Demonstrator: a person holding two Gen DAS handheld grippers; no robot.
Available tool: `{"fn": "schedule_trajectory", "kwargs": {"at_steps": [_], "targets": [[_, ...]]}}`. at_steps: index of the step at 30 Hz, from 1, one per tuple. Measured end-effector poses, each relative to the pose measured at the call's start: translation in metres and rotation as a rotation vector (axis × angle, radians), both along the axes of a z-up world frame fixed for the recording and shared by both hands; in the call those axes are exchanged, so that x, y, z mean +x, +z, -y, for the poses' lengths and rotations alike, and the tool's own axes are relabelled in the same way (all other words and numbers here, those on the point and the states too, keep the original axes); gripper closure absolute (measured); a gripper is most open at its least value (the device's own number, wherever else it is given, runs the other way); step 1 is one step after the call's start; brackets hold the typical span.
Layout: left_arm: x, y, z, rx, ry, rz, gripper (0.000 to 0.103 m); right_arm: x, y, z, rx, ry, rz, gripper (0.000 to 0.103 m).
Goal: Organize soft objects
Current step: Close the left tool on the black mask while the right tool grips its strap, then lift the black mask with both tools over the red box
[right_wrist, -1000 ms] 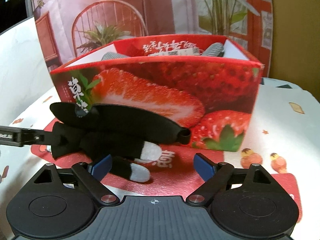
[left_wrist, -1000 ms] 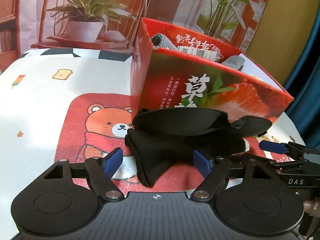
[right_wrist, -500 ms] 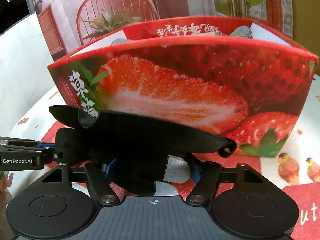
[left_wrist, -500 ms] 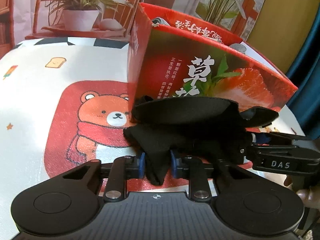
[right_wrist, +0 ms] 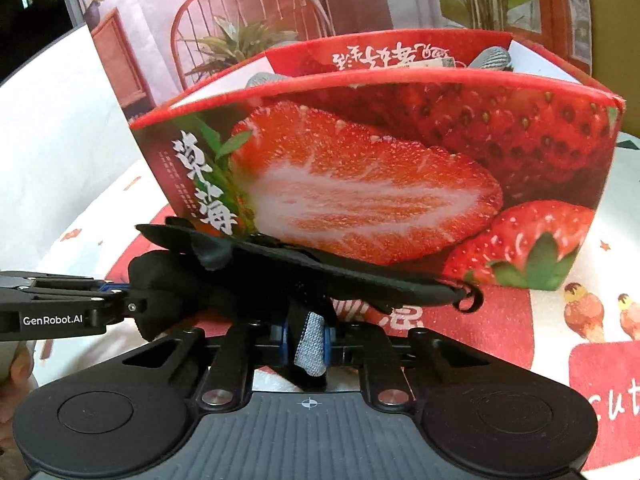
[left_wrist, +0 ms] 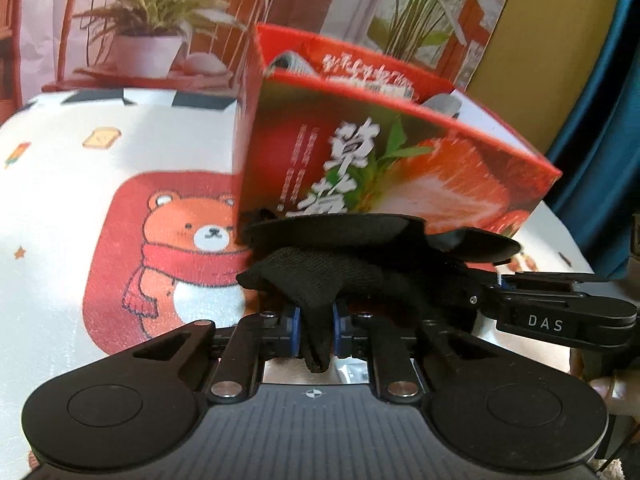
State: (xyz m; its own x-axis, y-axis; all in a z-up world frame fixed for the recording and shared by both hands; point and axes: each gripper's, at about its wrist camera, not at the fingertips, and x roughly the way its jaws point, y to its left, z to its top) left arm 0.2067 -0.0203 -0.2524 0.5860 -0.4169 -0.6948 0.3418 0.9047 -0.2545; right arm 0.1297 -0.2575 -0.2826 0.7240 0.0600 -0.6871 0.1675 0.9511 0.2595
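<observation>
Black sock pair (left_wrist: 320,280) lies on the bear tablecloth (left_wrist: 120,240) against the strawberry box (right_wrist: 400,160), eye mask (right_wrist: 320,268) on top. Left gripper (left_wrist: 316,330) and right gripper (right_wrist: 306,342) just closed, each clamped on a sock end. Lift both together, level, clear the rim, keep the mask from sliding.

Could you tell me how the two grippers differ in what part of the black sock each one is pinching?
The left gripper pinches an all-black end of the black sock, while the right gripper pinches the end with the grey patch. The left gripper's pinched fabric is a thick fold; the right gripper's is a flatter strip. Both jaws have just closed onto the sock, in front of the strawberry box, with a black eye mask lying on top.
</observation>
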Motion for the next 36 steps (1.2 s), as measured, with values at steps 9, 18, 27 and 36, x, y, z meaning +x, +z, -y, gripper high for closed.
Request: {"fn": "schedule_trajectory", "kwargs": {"at_steps": [9, 18, 27, 36], "targets": [[-0.021, 0.037, 0.005, -0.005, -0.005, 0.121, 0.087, -0.021, 0.034, -0.002, -0.007, -0.013, 0.107, 0.090], [-0.033, 0.067, 0.004, -0.029, -0.001, 0.206, 0.087, -0.029, 0.070, -0.003, -0.036, -0.015, 0.203, 0.090], [-0.040, 0.088, 0.005, -0.045, -0.008, 0.263, 0.087, -0.036, 0.095, -0.004, -0.062, -0.016, 0.274, 0.090], [-0.027, 0.104, 0.013, -0.060, -0.029, 0.293, 0.087, -0.031, 0.113, 0.006, -0.085, -0.029, 0.314, 0.090]]}}
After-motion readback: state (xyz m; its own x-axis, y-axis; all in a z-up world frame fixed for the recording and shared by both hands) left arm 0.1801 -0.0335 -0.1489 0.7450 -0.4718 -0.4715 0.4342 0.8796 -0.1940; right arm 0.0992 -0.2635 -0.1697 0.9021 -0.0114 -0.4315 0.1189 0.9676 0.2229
